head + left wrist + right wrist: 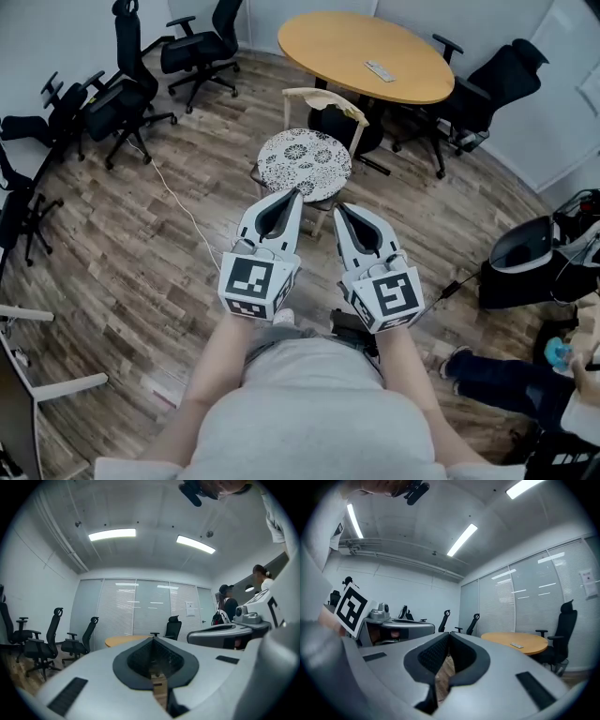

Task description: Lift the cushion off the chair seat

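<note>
Cushion (303,161) covers the chair (323,97) seat; it looks soft and light, best pinched at its near rim. Left gripper (292,195) and right gripper (340,208) are clenched, empty.

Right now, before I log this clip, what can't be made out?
- Chair seat: head view, covered by the cushion.
- Cushion: both gripper views, blocked by the shut jaws' own bodies.
- Flat item on the round table: head view, too small to identify.
</note>
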`<state>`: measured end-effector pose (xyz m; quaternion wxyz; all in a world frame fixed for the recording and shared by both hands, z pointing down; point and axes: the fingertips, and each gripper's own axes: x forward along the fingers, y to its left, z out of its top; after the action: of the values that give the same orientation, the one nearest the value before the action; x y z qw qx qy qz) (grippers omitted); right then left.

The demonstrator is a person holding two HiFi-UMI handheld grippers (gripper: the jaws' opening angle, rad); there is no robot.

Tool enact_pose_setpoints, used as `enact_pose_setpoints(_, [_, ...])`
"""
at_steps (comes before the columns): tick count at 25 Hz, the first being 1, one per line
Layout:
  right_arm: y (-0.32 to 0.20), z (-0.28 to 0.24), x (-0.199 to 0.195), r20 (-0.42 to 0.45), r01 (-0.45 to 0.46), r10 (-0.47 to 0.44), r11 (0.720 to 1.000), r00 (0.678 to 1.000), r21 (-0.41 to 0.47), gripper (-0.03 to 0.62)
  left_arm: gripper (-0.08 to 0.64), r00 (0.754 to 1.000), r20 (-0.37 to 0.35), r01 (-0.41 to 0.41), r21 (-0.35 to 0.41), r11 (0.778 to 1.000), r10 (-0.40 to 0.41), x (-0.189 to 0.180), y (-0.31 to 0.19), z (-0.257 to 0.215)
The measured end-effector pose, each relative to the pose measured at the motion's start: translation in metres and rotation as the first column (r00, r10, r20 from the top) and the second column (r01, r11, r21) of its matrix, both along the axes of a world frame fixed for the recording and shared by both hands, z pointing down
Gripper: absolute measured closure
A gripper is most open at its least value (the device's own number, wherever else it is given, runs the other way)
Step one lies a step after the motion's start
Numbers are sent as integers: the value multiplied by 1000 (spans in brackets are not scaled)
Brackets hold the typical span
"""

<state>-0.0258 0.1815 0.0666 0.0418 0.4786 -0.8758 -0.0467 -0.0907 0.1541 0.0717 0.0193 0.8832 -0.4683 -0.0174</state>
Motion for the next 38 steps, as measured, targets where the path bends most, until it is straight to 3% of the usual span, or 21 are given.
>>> enact_pose_setpoints(9, [-45,10,-9,-36,-17,17,1000,999,-15,566,558,1000,-27,3,-58,998,-5,-21,-53,20])
enact_pose_setpoints(17, [-105,21,23,-49,-69,68,997,997,-32,566,558,1000,-15,19,-133,991,-21,-21,-98,47])
enact_pose_setpoints(31, [-236,78,83,-9,-40,39,981,999,-191,566,558,999,26,39,-229,973,-34,39,-242,85])
enact_pose_setpoints(38, [-285,98,103,9,5,-3,967,1000,-253,566,558,996,55,79,-283,956,-66,53,-286,109])
